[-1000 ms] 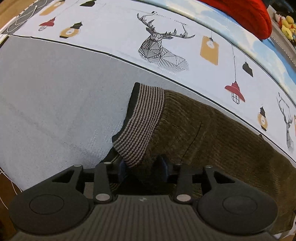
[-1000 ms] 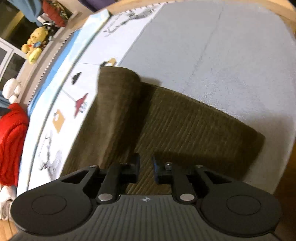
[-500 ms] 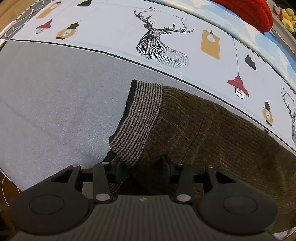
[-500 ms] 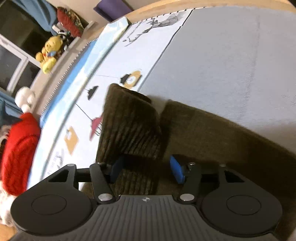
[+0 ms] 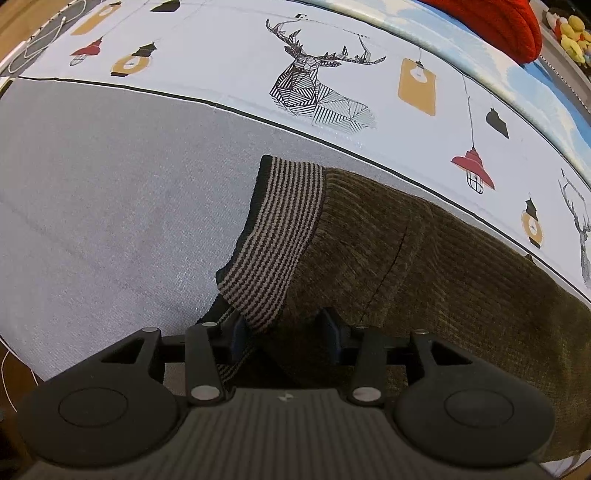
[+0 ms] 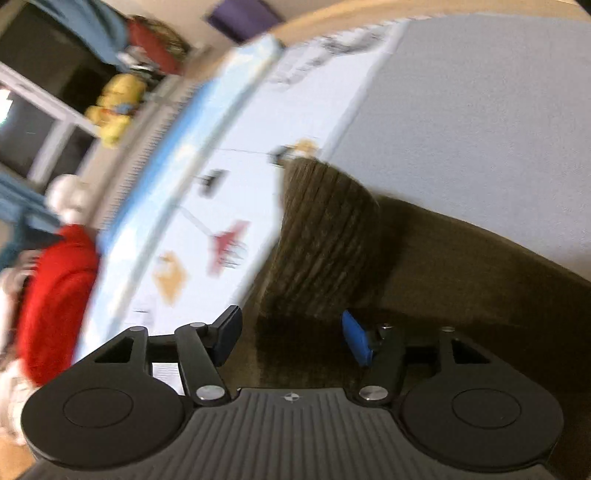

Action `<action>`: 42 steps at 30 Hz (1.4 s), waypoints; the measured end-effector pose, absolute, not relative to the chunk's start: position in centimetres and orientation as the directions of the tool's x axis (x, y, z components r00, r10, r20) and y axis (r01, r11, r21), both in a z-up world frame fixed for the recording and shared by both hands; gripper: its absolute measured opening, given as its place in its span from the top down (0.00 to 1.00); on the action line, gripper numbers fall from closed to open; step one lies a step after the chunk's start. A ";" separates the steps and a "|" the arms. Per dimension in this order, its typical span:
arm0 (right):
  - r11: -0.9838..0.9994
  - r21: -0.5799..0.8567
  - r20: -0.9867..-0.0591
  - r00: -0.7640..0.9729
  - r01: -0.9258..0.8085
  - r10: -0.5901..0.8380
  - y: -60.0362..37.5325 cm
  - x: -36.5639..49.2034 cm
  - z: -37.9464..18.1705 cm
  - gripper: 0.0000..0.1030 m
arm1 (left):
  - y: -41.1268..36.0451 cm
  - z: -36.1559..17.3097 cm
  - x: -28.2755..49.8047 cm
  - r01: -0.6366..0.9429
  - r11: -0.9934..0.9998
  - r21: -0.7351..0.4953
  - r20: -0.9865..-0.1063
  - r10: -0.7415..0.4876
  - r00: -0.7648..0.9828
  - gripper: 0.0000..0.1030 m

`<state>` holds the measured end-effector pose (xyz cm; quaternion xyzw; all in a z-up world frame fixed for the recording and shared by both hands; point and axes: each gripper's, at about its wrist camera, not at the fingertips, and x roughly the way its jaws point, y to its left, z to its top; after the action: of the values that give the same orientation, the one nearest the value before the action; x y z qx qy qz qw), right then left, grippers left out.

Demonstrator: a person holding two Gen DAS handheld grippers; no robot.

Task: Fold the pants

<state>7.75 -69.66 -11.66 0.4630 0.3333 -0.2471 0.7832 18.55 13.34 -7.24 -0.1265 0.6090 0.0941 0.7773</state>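
The bed (image 5: 110, 206) carries the olive corduroy pants (image 5: 424, 266), lying along the border of its printed strip. The right gripper (image 6: 291, 338), narrow a second ago, now has its fingers wide, so the folded-over leg (image 6: 325, 236) looks released. The left gripper (image 5: 282, 332) still pinches the striped waistband (image 5: 280, 229).

The pants (image 5: 424, 266) lie on the sheet (image 5: 110, 192), with the pillow (image 5: 495, 22) well behind them.
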 end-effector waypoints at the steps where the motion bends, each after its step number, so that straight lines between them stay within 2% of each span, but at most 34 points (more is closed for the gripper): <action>1: 0.424 0.558 -0.756 0.648 0.714 -0.096 -69.9 7.4 -11.9 0.46 | 13.4 -7.3 18.5 -0.301 0.950 -0.085 -0.971 -0.010 0.240 0.54; 3: 0.372 0.573 -0.747 0.652 0.730 -0.128 -70.2 6.8 -11.6 0.46 | 13.5 -7.3 18.5 -0.302 0.949 -0.090 -0.970 -0.015 0.241 0.54; 6: 0.398 0.520 -0.761 0.622 0.756 -0.185 -69.8 7.1 -11.1 0.43 | 13.6 -7.3 18.6 -0.301 0.949 -0.095 -0.970 -0.020 0.241 0.54; 9: 0.409 0.511 -0.765 0.617 0.756 -0.185 -69.5 7.8 -11.2 0.42 | 13.5 -7.3 18.6 -0.299 0.950 -0.091 -0.971 -0.017 0.240 0.54; 11: 0.425 0.502 -0.767 0.615 0.753 -0.183 -69.3 8.3 -11.0 0.50 | 13.4 -7.2 18.8 -0.294 0.952 -0.086 -0.971 -0.014 0.238 0.54; 13: 0.430 0.505 -0.768 0.617 0.749 -0.172 -69.2 8.3 -10.5 0.80 | 13.5 -7.2 18.8 -0.298 0.951 -0.089 -0.971 -0.016 0.239 0.57; 14: 0.435 0.502 -0.768 0.617 0.748 -0.174 -69.2 8.1 -10.1 0.86 | 13.6 -7.2 18.8 -0.300 0.950 -0.086 -0.971 -0.013 0.240 0.61; 15: 0.450 0.486 -0.771 0.610 0.750 -0.183 -69.1 8.0 -9.3 0.90 | 13.8 -7.1 18.7 -0.301 0.950 -0.080 -0.970 -0.005 0.244 0.73; 19: 0.516 0.383 -0.803 0.552 0.766 -0.224 -67.9 6.7 -5.0 0.92 | 14.6 -5.6 18.0 -0.301 0.943 -0.138 -0.950 -0.040 0.311 0.81; 22: 0.552 0.363 -0.787 0.565 0.750 -0.250 -67.0 4.2 -0.3 0.93 | 15.5 -3.6 16.5 -0.278 0.939 -0.201 -0.918 -0.081 0.389 0.81; 25: 0.595 0.285 -0.785 0.539 0.751 -0.304 -66.4 2.1 1.0 0.90 | 15.8 -3.8 15.7 -0.255 0.952 -0.170 -0.930 -0.069 0.361 0.81; 26: 0.608 0.236 -0.806 0.502 0.758 -0.313 -66.6 1.8 -0.1 0.86 | 15.7 -4.4 15.7 -0.240 0.961 -0.140 -0.943 -0.056 0.327 0.80; 27: 0.621 0.189 -0.838 0.454 0.761 -0.302 -67.2 1.8 -1.8 0.69 | 15.6 -5.0 15.7 -0.225 0.968 -0.113 -0.955 -0.043 0.294 0.79; 28: 0.612 0.155 -0.874 0.397 0.775 -0.281 -68.1 1.3 -3.8 0.60 | 15.7 -5.4 15.7 -0.220 0.971 -0.094 -0.962 -0.031 0.272 0.75; 30: 0.518 0.211 -0.897 0.375 0.829 -0.233 -70.0 -1.1 -5.8 0.60 | 16.2 -5.5 15.5 -0.227 0.971 -0.075 -0.963 -0.012 0.268 0.71; 33: 0.401 0.373 -0.858 0.475 0.837 -0.193 -72.1 -4.7 -6.0 0.59 | 16.8 -4.6 15.4 -0.249 0.966 -0.071 -0.952 0.008 0.305 0.70; 36: 0.390 0.376 -0.858 0.475 0.840 -0.194 -72.5 -6.4 -6.3 0.54 | 16.8 -4.5 15.5 -0.259 0.964 -0.059 -0.950 0.025 0.311 0.70; 42: 0.384 0.379 -0.875 0.461 0.842 -0.148 -72.5 -6.3 -6.9 0.54 | 16.3 -4.6 16.3 -0.245 0.968 -0.048 -0.949 0.032 0.313 0.69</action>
<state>-6.33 -72.53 -6.86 0.4403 0.3942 -0.3378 0.7326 16.31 16.32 -4.60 -0.0916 0.5798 0.0860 0.8050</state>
